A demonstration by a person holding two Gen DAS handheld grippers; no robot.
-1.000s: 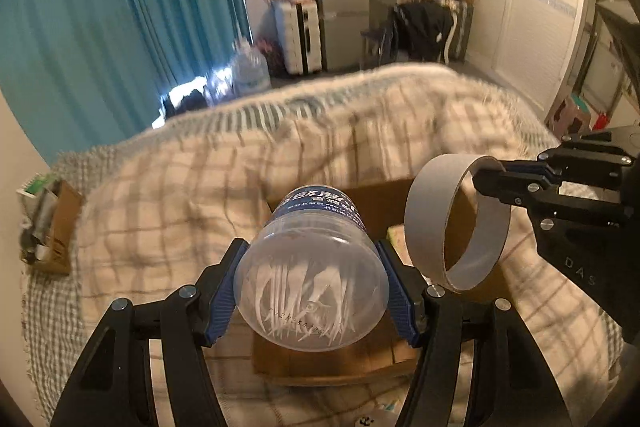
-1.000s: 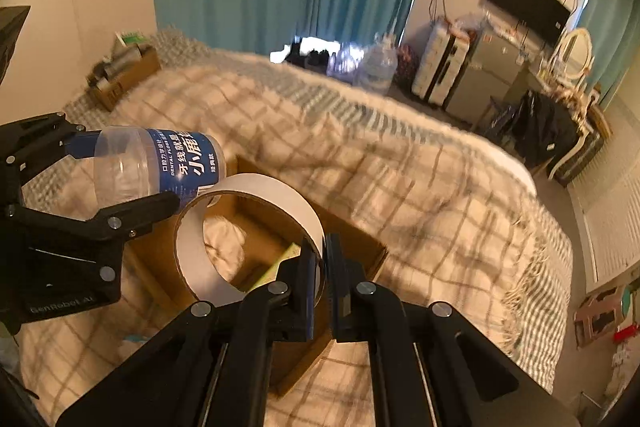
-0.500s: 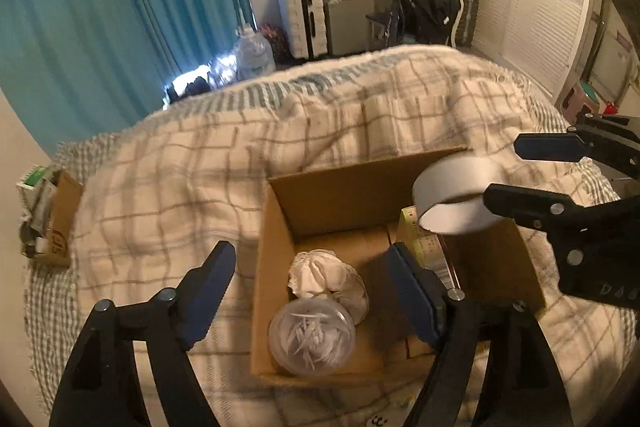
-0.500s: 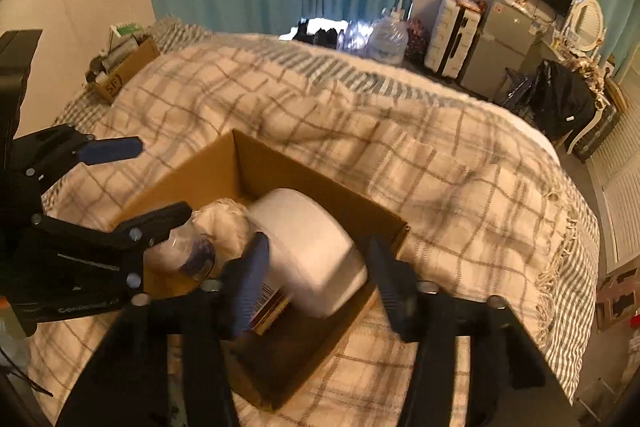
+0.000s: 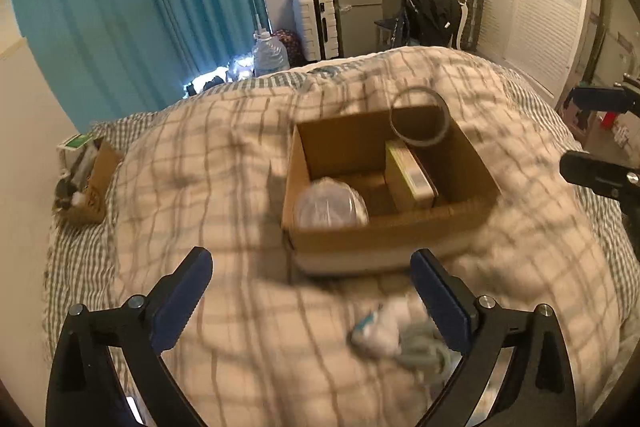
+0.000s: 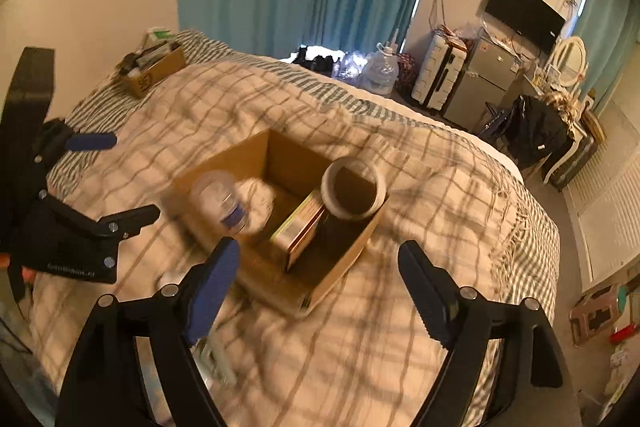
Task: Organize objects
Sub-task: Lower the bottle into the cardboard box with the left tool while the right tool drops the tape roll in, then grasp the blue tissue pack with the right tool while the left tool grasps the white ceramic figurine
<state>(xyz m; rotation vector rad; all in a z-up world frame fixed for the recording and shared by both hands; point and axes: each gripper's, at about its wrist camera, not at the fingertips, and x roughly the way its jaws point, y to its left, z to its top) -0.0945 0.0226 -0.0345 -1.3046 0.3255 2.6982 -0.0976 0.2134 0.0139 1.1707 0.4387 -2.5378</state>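
An open cardboard box (image 5: 384,227) (image 6: 340,259) sits on the checked bedspread. In it lie a clear plastic jar (image 5: 330,205) (image 6: 218,199) at its left end, a yellow-green packet (image 5: 408,175) (image 6: 300,227) on edge, a white tape ring (image 5: 420,121) (image 6: 354,193) at the far right corner, and a white crumpled thing (image 6: 258,193). My left gripper (image 5: 312,299) is open and empty, nearer than the box. My right gripper (image 6: 320,287) is open and empty, also short of the box; it also shows at the right edge of the left wrist view (image 5: 600,139).
A small white and blue item with grey cord (image 5: 396,335) lies on the bedspread between my left fingers. A second cardboard box (image 5: 88,183) (image 6: 154,67) with clutter stands at the bed's far left corner. Beyond the bed are curtains, a water jug (image 5: 270,55), a suitcase and a fridge.
Both grippers have opened and pulled back from the box. The jar left my left gripper and the tape ring left my right gripper; both now lie in the box.
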